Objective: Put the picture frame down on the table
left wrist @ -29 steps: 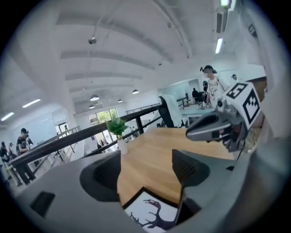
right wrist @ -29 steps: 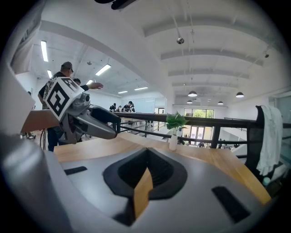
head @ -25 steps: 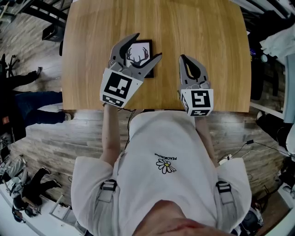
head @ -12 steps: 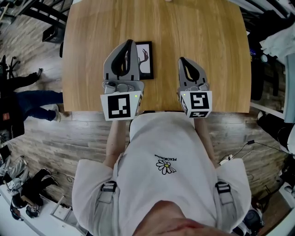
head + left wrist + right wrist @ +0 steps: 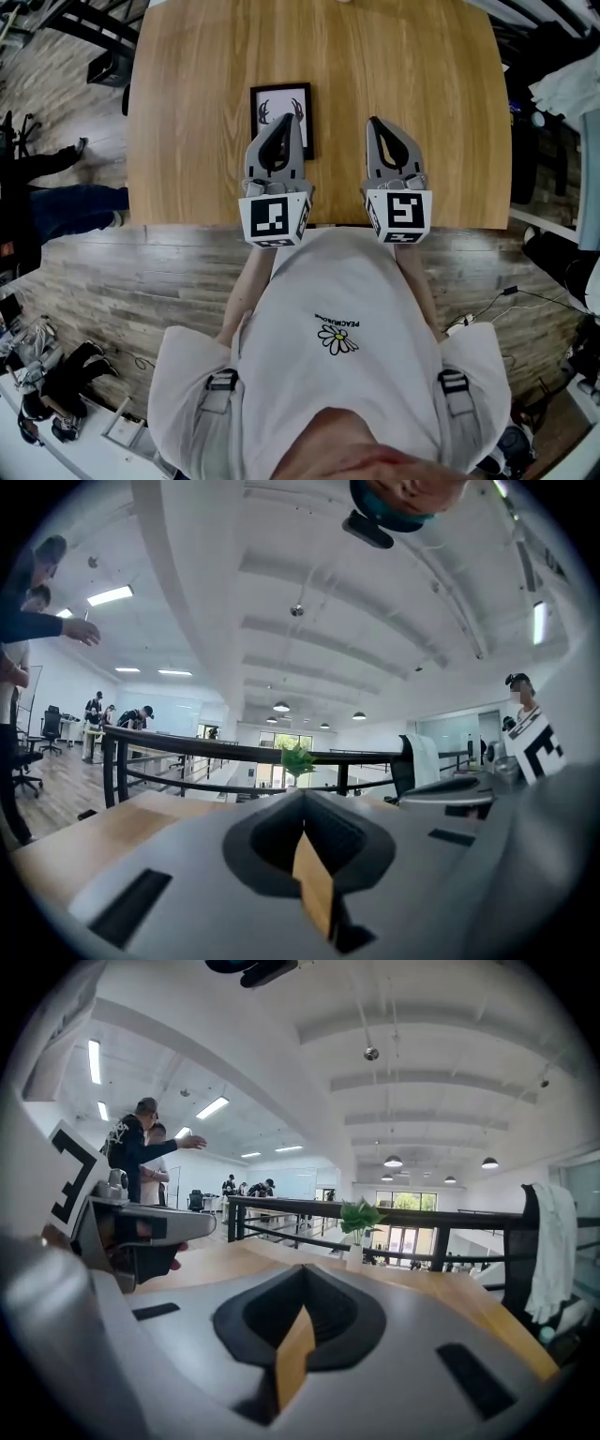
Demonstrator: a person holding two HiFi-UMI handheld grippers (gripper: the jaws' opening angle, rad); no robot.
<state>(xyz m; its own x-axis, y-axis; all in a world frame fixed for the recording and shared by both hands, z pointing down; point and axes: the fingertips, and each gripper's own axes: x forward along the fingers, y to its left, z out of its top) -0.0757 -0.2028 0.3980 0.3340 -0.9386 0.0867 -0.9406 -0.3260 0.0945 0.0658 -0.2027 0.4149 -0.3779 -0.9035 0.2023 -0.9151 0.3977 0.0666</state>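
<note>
The picture frame (image 5: 279, 101), black-edged with a white antler print, lies flat on the wooden table (image 5: 187, 94), a little left of centre. My left gripper (image 5: 292, 120) is shut with nothing in it, its tips over the frame's near right corner in the head view. In the left gripper view the left gripper (image 5: 302, 795) shows its jaws meeting, empty, and the frame is out of sight. My right gripper (image 5: 375, 122) hovers to the frame's right, shut and empty. The right gripper (image 5: 305, 1270) also shows pressed-together jaws in its own view.
The table's near edge (image 5: 319, 225) runs just under both marker cubes. A small potted plant (image 5: 359, 1218) stands at the table's far side by a black railing (image 5: 450, 1218). A white cloth (image 5: 551, 1260) hangs on the railing. People stand at the left (image 5: 141, 1162).
A second ago my left gripper stood open around the frame. It has since shut and drawn back right and toward the near edge. The frame stays flat on the table; the right gripper barely moved.
</note>
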